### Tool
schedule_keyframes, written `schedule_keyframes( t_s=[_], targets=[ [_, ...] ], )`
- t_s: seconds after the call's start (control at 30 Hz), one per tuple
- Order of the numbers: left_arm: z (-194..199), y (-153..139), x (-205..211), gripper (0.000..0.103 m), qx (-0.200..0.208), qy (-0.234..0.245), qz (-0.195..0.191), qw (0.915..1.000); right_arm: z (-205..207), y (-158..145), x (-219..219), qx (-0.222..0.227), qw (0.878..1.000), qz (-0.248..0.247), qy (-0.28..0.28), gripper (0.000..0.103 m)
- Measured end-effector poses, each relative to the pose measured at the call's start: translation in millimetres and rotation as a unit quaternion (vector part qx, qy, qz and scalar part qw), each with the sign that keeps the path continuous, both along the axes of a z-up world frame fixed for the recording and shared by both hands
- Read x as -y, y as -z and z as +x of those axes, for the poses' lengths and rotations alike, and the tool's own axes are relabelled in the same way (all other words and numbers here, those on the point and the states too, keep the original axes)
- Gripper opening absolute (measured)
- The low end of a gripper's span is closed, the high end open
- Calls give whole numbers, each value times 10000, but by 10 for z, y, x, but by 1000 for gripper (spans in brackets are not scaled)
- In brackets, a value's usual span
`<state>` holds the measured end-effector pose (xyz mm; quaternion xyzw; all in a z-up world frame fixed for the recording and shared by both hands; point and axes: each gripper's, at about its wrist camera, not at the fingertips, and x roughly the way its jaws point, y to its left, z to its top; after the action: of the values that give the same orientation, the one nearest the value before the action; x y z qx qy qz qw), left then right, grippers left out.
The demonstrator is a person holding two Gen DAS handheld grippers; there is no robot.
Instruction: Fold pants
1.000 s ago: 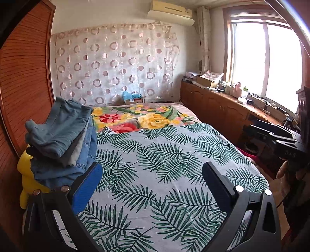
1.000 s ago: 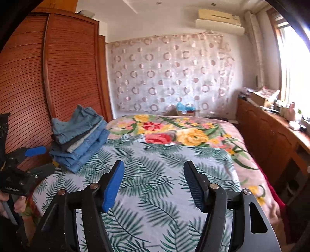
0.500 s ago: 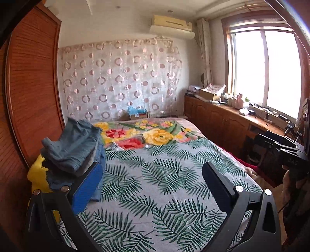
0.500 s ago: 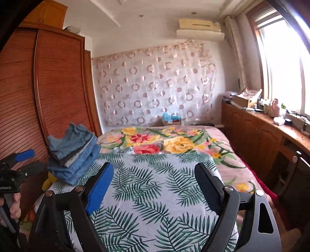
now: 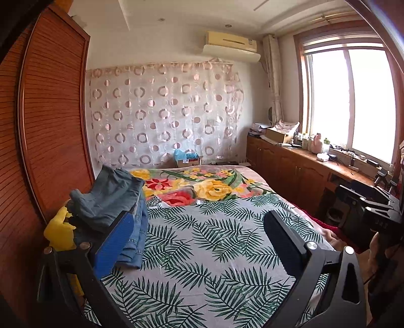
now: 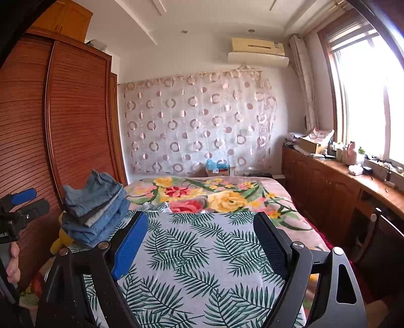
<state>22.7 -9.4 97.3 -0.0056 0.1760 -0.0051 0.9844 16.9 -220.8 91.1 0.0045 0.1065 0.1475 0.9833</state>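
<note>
Left wrist view: the left gripper [image 5: 194,227] hangs above the palm-leaf-print bed cover [image 5: 202,242], jaws spread wide and holding nothing — the stack of folded blue denim pants [image 5: 113,209] sits at the bed's far left edge, beside the slatted wooden wardrobe [image 5: 50,126].

Right wrist view: the right gripper [image 6: 199,239] has its jaws spread too, empty — the pants stack [image 6: 96,209] lies far left.

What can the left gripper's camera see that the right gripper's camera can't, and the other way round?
Only the left wrist view shows the right gripper off to the side, and more of the yellow toy beside the jeans. Only the right wrist view shows the left gripper and the cabinet above the wardrobe. Both show the stack of folded jeans, the leaf-print bedspread and open, empty jaws.
</note>
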Motion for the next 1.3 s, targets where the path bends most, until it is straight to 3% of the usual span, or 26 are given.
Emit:
schedule_keyframes(
  t_s=[1.3],
  targets=[
    [5,36,-24,103,-27,-37,-21,10000,30,-50,148,27,10000,-71,-62,87]
  ],
)
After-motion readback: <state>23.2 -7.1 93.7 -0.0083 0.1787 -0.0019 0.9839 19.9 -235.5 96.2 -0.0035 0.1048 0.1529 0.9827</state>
